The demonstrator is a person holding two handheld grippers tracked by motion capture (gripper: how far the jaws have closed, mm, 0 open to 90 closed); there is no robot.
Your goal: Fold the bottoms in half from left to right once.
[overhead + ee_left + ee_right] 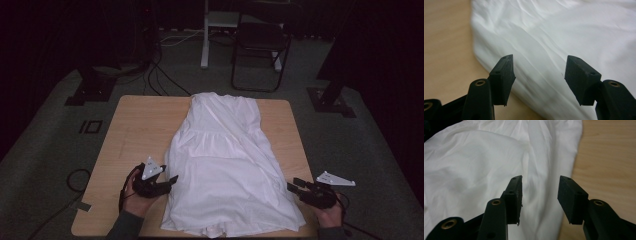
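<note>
White dress [225, 165] lies spread flat along the middle of the wooden desk [132, 130], hem at the near edge, top toward the far edge. Left tongs [170, 181] sit just beside the dress's left edge, jaws apart with nothing gripped. Right tongs [292, 186] sit near its right hem corner, jaws likewise apart and empty.

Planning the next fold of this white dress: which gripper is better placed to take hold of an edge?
Left, probably. The left gripper sits right at the white dress, its open jaws over the side edge. The right gripper is open too, but slightly off the cloth.
</note>
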